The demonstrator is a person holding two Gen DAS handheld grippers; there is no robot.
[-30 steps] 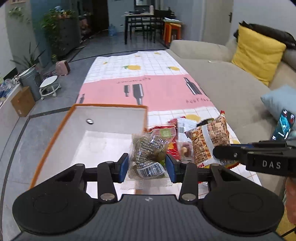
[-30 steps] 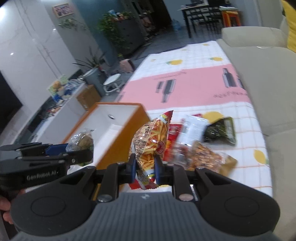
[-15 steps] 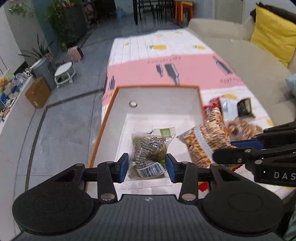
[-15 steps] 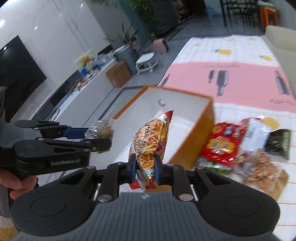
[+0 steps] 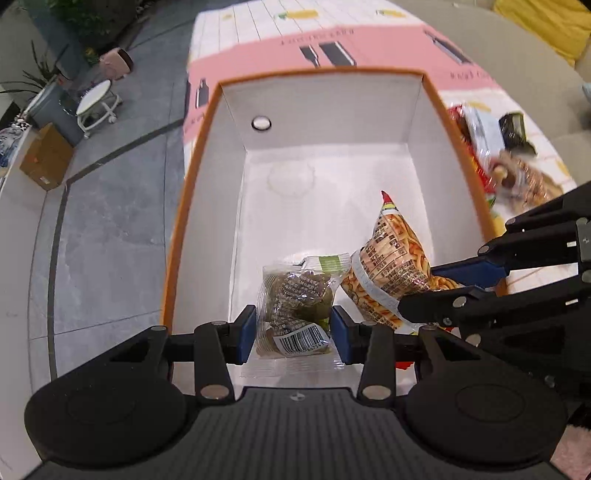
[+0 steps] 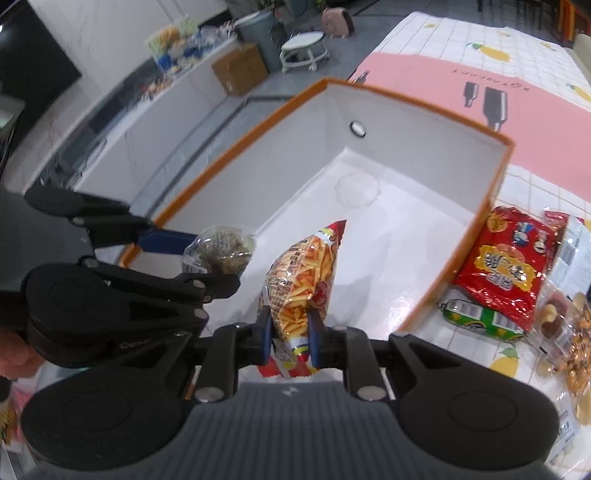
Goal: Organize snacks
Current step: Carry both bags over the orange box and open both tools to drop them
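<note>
An open orange-rimmed white box [image 5: 207, 155] [image 6: 495, 177] stands on the patterned tablecloth. My left gripper [image 5: 294, 328] is shut on a clear bag of dark snacks [image 5: 295, 299] and holds it over the box's near end. My right gripper [image 6: 289, 332] is shut on an orange bag of fries-like chips [image 6: 303, 280], also held over the box, just right of the left gripper. The chips bag [image 5: 391, 266] and the right gripper [image 5: 454, 288] show in the left wrist view. The left gripper [image 6: 207, 258] with its bag [image 6: 219, 249] shows in the right wrist view.
Right of the box, loose snacks lie on the cloth: a red bag [image 6: 506, 273], a green packet [image 6: 476, 319], nut packets [image 6: 565, 325] and a dark packet [image 5: 513, 129]. A sofa with a yellow cushion [image 5: 546, 26] is to the right. Grey floor lies left.
Both grippers have moved forward and down over the box with their bags. The two bags now hang inside the box's near end, side by side.
</note>
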